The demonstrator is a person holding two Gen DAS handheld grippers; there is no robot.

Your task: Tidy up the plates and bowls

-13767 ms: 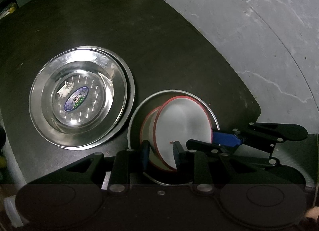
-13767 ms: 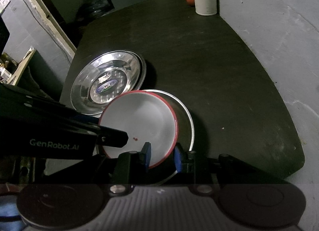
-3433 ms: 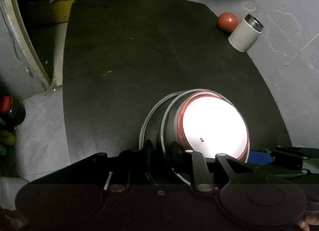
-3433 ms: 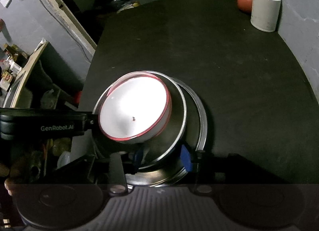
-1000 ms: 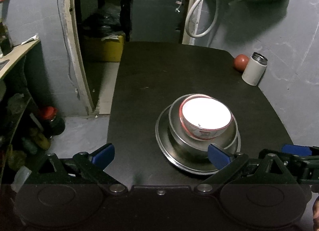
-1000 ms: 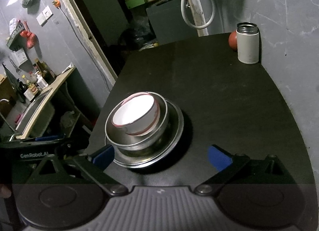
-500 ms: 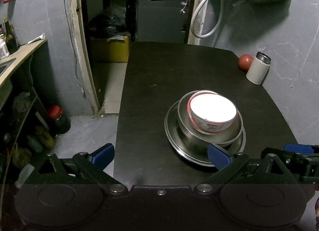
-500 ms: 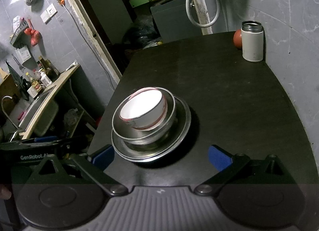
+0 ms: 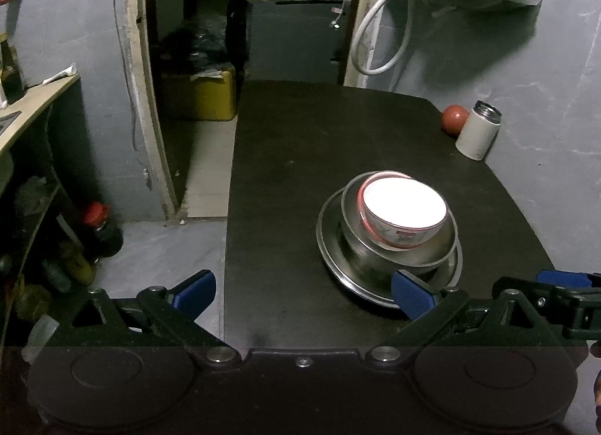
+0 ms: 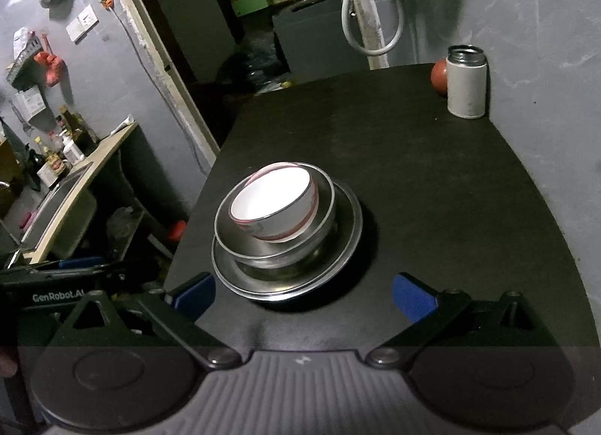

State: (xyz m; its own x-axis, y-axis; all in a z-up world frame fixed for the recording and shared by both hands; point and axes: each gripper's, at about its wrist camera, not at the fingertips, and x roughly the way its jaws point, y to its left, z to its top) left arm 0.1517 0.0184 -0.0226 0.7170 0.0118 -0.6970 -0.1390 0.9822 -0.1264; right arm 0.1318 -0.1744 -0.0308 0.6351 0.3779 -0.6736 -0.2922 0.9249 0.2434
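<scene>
Both jaws gape wide, holding nothing: left gripper (image 9: 302,290) and right gripper (image 10: 303,294) hang short of the stack. Ahead of the right gripper's jaws, the white bowl (image 10: 274,206) sits tilted in the steel bowl (image 10: 263,247) on the steel plate (image 10: 338,247), table (image 10: 450,209) beneath.

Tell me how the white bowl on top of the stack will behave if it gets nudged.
The white bowl sits tilted inside the steel bowl, so it would probably rock or slide rather than stay put. Smooth glaze on shiny metal likely gives little grip. It looks ceramic or enamel, so possibly chippable; I cannot tell which.
</scene>
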